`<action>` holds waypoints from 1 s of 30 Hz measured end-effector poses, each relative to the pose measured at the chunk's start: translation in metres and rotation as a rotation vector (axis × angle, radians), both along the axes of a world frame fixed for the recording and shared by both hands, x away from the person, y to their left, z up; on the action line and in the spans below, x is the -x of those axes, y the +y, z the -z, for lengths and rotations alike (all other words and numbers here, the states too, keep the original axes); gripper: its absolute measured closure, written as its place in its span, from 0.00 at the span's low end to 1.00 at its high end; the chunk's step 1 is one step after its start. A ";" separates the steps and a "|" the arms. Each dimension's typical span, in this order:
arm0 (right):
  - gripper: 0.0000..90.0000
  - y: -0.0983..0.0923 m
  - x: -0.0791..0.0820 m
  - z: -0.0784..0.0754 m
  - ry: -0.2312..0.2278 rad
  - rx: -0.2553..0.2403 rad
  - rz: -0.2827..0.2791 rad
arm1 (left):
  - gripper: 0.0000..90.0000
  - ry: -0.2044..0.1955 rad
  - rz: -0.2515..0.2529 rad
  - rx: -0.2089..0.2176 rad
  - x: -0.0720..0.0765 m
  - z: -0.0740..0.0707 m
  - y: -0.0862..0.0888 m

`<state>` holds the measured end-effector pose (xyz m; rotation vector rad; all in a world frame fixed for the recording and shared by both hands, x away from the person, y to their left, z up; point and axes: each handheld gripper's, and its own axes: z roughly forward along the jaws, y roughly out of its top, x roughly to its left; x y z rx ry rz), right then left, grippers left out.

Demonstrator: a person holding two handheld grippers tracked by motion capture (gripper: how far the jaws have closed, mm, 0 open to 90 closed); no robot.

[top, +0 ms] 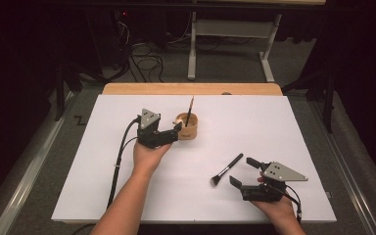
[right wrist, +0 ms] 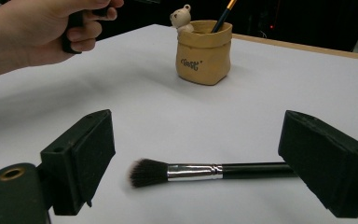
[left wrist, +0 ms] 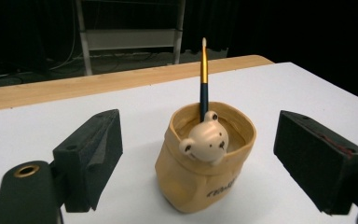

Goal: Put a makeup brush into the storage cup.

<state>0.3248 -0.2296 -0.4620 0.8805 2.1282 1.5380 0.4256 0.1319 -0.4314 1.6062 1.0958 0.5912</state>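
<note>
Nearest the person, at about five o'clock on the white table (top: pixel 127 196), the right gripper (top: pixel 242 172) rested low with its jaws released and spread wide, pointing toward ten o'clock. A makeup brush (top: pixel 226 169) lay flat on the bare sheet just ahead of it, bristles at seven o'clock and handle tip at one o'clock; in the right gripper view the brush (right wrist: pixel 205 171) lay crosswise between the two pads, its handle end running in by one pad, though whether it touched could not be told. The near edge of the table lay just behind that hand, and open white surface stretched to the right edge. Farther off, near the centre, the left gripper (top: pixel 177 129) was held level, aimed toward three o'clock, jaws released and standing apart on either side of the pot (left wrist: pixel 205 158), clear of its walls. The pot (top: pixel 188 126), with a small bear on its rim, held a thin pencil (left wrist: pixel 203 77) upright. Beyond it, bare table ran to the wooden far edge (top: pixel 191 88).
</note>
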 end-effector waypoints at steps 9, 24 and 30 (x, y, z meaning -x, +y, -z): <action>0.13 0.000 0.000 0.000 0.000 0.009 -0.002 | 0.17 -0.006 0.011 -0.013 0.018 0.002 0.009; 0.13 -0.001 0.000 -0.001 -0.011 0.010 -0.008 | 0.18 -0.009 0.022 -0.007 0.055 0.016 0.026; 0.12 0.000 0.000 -0.001 -0.012 0.012 -0.003 | 0.18 -0.002 0.026 -0.012 0.068 0.022 0.032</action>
